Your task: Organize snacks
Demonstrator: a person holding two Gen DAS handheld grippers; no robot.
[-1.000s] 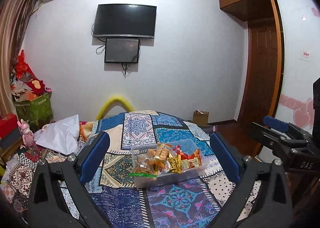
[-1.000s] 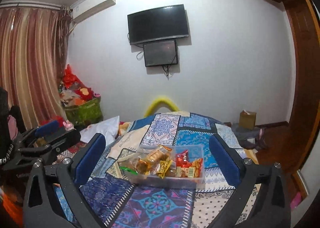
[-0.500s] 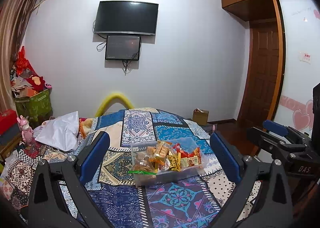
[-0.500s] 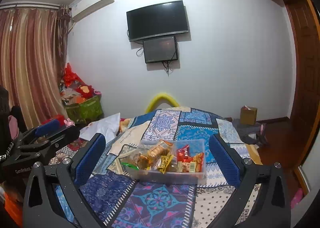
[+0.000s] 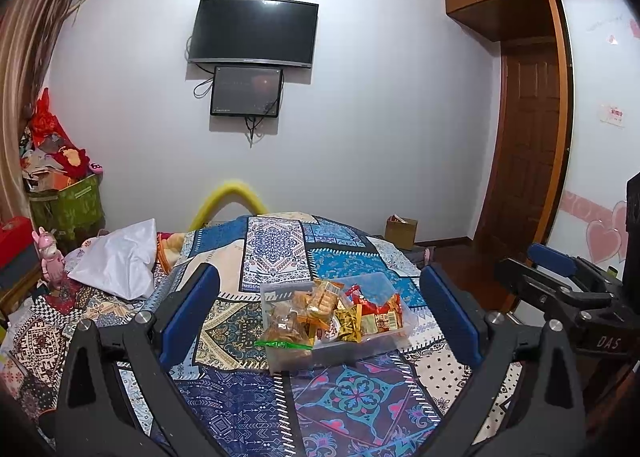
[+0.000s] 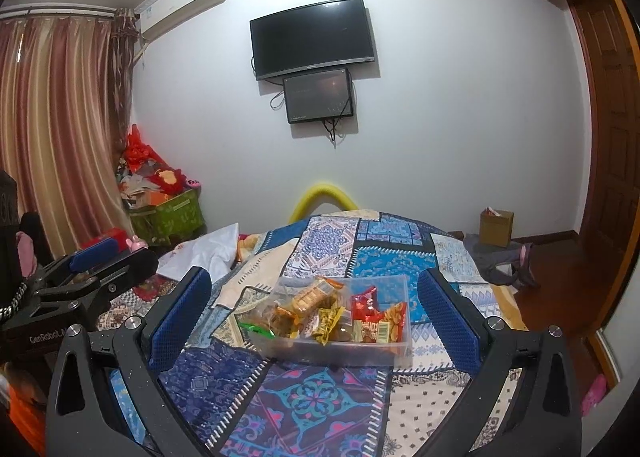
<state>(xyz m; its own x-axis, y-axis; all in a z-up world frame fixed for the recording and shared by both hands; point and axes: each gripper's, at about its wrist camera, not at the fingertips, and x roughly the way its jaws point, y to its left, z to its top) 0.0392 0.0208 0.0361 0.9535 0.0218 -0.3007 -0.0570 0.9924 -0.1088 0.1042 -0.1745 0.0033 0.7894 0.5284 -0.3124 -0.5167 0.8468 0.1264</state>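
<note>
A clear plastic box [image 5: 370,341] sits on the patchwork bedspread [image 5: 276,253], filled with packaged snacks [image 5: 320,309]: orange-brown biscuit packs at its left end, yellow wrappers in the middle, red packets [image 6: 374,317] at its right end. A bag with a green strip [image 5: 282,344] hangs over the box's near left corner.

Both grippers hover above the bedspread on the near side of the box, apart from it and holding nothing. The left gripper [image 5: 320,317] has its blue-padded fingers [image 5: 188,315] spread wide, one to either side of the box as the left wrist view frames it. The right gripper [image 6: 314,321] is likewise spread wide, its pads [image 6: 448,321] flanking the box in its own view. Each gripper also shows at the edge of the other's view: the right one to the right of the box, the left one to its left.

Left of the box, a white pillow [image 5: 118,261] lies on the bed. Beyond the box, a yellow foam arch [image 5: 228,197] rises behind the bed's far edge, and above that a dark television [image 5: 254,31] hangs on the white wall with a smaller screen [image 5: 245,91] just under it. Far left of the box stands a green bin [image 6: 168,215] piled with clutter beside striped curtains [image 6: 56,129]; to the far right, a cardboard box [image 6: 496,227] rests on the wooden floor.
</note>
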